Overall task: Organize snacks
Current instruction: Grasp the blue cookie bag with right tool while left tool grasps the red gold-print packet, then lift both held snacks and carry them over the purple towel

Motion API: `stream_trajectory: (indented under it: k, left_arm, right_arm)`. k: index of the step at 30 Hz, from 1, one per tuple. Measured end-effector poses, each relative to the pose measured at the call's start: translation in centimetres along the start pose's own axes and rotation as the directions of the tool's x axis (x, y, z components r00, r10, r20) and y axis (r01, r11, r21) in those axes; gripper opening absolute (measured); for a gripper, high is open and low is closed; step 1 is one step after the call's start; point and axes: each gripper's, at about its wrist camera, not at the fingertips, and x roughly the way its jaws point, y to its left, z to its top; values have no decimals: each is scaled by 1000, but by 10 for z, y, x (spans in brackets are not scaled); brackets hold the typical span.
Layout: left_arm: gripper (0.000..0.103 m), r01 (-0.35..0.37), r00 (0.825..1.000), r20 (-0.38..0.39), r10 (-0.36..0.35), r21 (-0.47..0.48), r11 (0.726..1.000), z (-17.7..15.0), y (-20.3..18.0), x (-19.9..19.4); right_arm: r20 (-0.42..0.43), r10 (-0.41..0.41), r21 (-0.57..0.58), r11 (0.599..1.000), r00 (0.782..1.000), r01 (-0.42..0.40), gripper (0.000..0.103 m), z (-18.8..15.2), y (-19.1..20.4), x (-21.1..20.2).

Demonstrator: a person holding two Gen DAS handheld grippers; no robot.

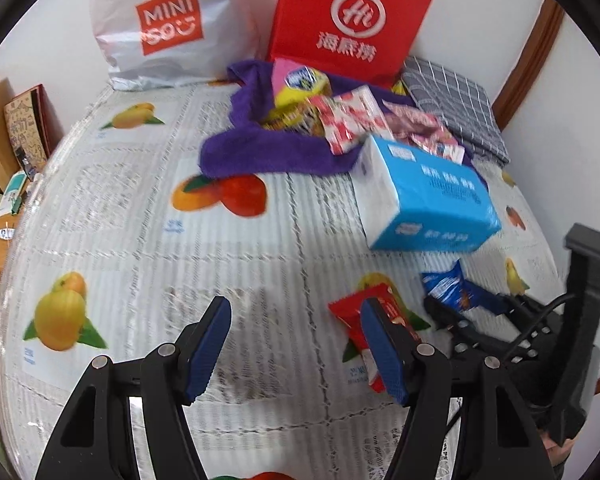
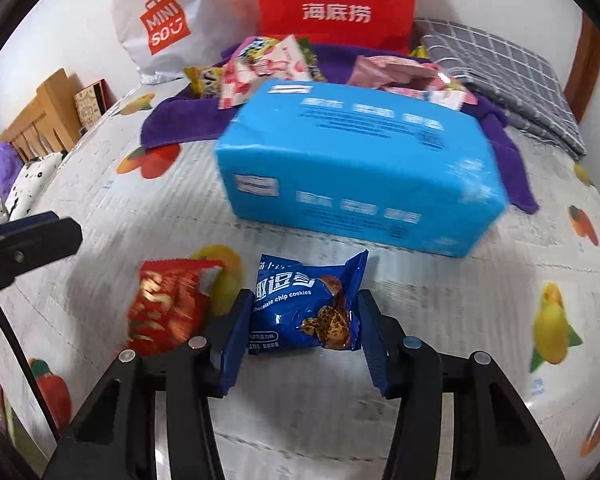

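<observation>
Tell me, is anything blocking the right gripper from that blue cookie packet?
Nothing visible does. The blue cookie packet already lies between the right gripper fingers; the red snack packet sits off to its left.

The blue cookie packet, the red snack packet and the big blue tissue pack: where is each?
Blue cookie packet (image 2: 306,306): right wrist view, printed front.
Red snack packet (image 2: 166,304): right wrist view, middle of wrapper.
Big blue tissue pack (image 2: 360,160): right wrist view, top face.

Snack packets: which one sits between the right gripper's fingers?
The blue cookie packet, between the right gripper fingers. The red packet lies just outside its left finger; the others are piled on the purple towel.
</observation>
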Motion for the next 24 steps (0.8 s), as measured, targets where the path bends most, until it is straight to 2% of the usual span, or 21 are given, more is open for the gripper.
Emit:
stream_trajectory:
  k: [2,5,8,9,13,15,16,19,24]
  left_arm:
    - [65,14,1000,-26,-14,2,1000,-4,-8,9]
    - [65,65,996,-62,-65,-8,998,-10,-17,21]
    - [65,112,991,-78,-112,-15,994,-13,-29,30]
    - [65,103,992,-69,-104,-8,995,-14,-33,30]
    - [63,58,997,-55,-57,16,998,-15,-48,35]
    - [55,-15,1000,-25,16,34,999,-18,-55,37]
    - [45,-44,999,-7,44,34,998,-20,-57,36]
    - [44,-94,995,40,93,34,995,-27,-62,35]
    - [43,-78,997,5,78,0,997,-22,-60,35]
  right_arm:
    - [23,-28,0,1000,999,28,51,-6,-14,-2]
    - [56,-12,24,1000,998,11,51,-17,-40,-6]
    - [85,-34,29,999,996,32,51,-24,-56,-9]
    - [95,-41,25,999,995,39,52,-26,-59,-10]
    - [104,9,51,999,995,-15,52,-29,-73,-12]
    - [107,23,58,998,994,-29,53,-28,-74,-11]
    - [107,21,57,998,994,-27,53,-29,-73,-11]
    - [106,18,55,998,994,-24,53,-28,-73,-10]
    - [114,42,73,996,993,-50,53,-28,-76,-11]
